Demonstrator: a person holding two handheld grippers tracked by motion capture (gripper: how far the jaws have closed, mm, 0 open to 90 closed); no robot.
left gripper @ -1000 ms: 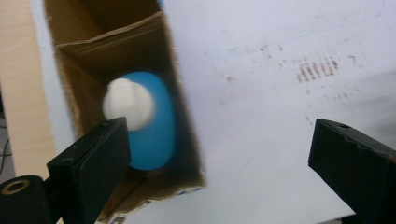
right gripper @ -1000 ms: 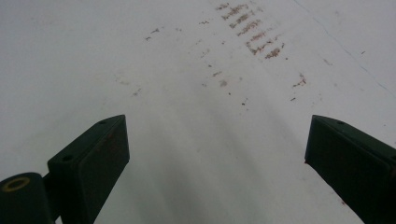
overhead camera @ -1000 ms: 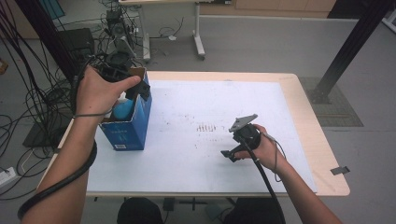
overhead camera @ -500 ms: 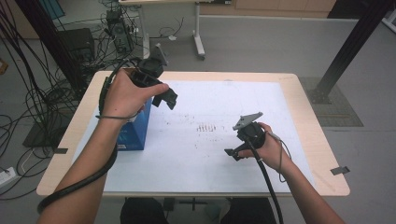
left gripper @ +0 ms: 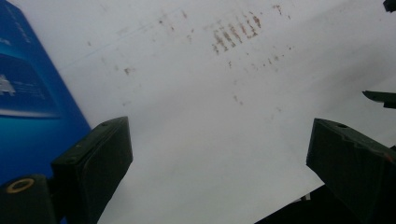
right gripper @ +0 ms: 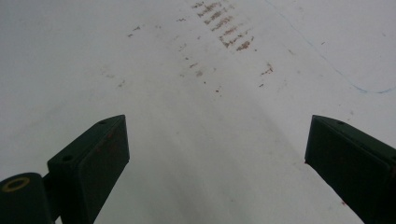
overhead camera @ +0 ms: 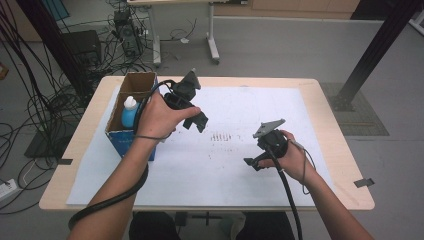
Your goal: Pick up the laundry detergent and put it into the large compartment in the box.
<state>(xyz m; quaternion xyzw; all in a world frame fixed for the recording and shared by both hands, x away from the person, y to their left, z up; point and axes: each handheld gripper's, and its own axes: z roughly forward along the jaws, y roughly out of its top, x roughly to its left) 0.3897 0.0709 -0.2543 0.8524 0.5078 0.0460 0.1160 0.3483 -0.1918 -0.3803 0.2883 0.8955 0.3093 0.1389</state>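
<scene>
An open-topped blue cardboard box [overhead camera: 127, 142] stands at the table's left side. Inside it stands a blue bottle with a white cap [overhead camera: 129, 111]. My left gripper [overhead camera: 196, 122] hovers to the right of the box above the white paper, open and empty. The left gripper view has that gripper [left gripper: 219, 158] with its jaws wide apart and the box's blue side [left gripper: 32, 107] at the left. My right gripper [overhead camera: 254, 163] is low over the paper at right of centre. Its jaws are spread in the right gripper view [right gripper: 217, 154], with nothing between them.
A large white paper sheet [overhead camera: 230, 175] covers most of the wooden table [overhead camera: 345, 150]. Brownish smudge marks [overhead camera: 222, 137] lie mid-sheet. Cables and equipment [overhead camera: 55, 100] crowd the floor to the left. Another table's legs [overhead camera: 212, 40] stand behind.
My left gripper has come up from the bottle in the box and moved right over the paper, open. The bottle stays in the box. The right gripper has hardly moved.
</scene>
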